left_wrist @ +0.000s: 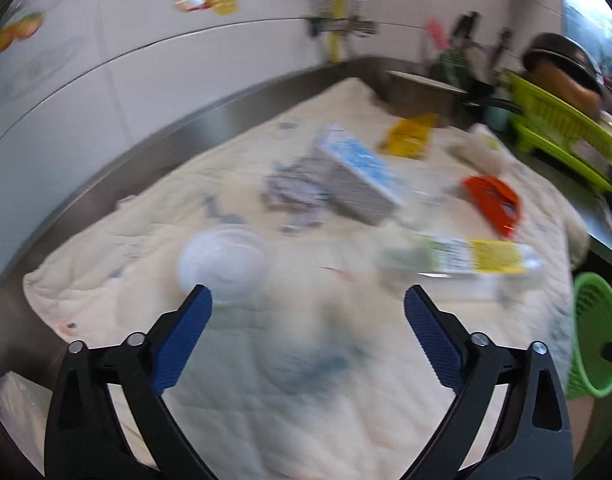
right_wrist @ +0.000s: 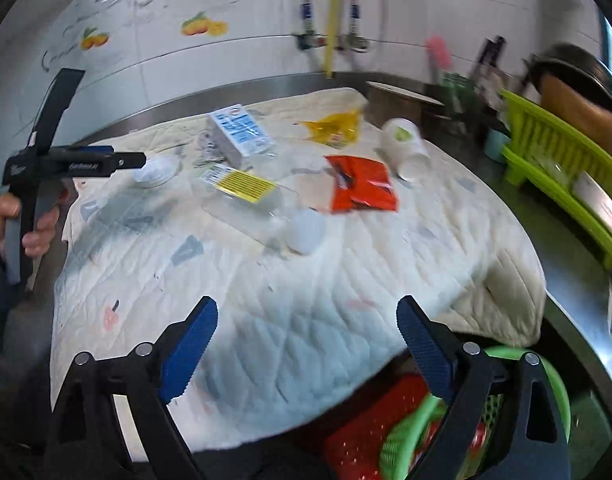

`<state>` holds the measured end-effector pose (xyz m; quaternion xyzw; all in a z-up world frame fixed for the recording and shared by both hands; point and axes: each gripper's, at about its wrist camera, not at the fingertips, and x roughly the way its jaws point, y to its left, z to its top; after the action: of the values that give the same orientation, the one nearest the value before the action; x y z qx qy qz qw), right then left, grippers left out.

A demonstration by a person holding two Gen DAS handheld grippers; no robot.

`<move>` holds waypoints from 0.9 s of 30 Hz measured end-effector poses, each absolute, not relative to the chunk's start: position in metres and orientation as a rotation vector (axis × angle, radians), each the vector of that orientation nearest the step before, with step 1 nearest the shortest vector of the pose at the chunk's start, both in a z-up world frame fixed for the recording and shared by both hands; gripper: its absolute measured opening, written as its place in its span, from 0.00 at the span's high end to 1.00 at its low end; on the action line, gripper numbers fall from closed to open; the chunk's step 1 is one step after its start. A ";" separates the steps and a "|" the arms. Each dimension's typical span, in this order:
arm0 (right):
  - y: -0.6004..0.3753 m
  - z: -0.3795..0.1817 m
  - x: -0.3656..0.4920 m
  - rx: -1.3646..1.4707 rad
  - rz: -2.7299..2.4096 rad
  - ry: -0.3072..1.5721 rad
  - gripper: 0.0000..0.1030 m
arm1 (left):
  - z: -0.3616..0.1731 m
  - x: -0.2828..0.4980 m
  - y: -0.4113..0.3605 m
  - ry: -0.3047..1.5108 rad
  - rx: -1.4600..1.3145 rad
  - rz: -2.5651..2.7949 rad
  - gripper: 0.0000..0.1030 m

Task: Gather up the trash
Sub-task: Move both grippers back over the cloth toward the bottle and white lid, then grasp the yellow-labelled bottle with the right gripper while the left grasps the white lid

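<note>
Both wide open and empty: left gripper (left_wrist: 307,300) just behind white lid (left_wrist: 224,266) ahead-left on quilt (left_wrist: 306,380), right gripper (right_wrist: 307,312) farther back, over green basket (right_wrist: 405,440).

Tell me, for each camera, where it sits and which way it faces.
Left wrist: on the left claw, open, looking across the quilted cloth toward the tiled wall; only its own blue fingers show.
Right wrist: on the right claw, open, above the green basket, facing the same wall; the left claw and the person's hand show at left.
Shared: blue carton, orange packet, yellow-labelled bottle.
</note>
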<state>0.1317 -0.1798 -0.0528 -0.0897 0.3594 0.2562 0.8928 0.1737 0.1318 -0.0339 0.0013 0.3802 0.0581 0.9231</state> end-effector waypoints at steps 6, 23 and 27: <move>-0.147 -0.048 0.153 -0.239 0.608 0.727 0.14 | -0.050 0.197 0.171 0.808 0.015 0.169 0.05; -0.071 -0.066 0.213 -0.500 0.742 0.749 0.13 | -0.096 0.254 0.193 0.945 0.051 0.087 0.05; -0.058 -0.073 0.231 -0.543 0.764 0.777 0.13 | -0.098 0.259 0.195 0.950 0.040 0.065 0.05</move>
<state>0.2310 -0.0585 -0.0726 -0.2552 0.3650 0.3590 0.8203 0.2586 0.1950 -0.0977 0.0190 0.4572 0.0311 0.8886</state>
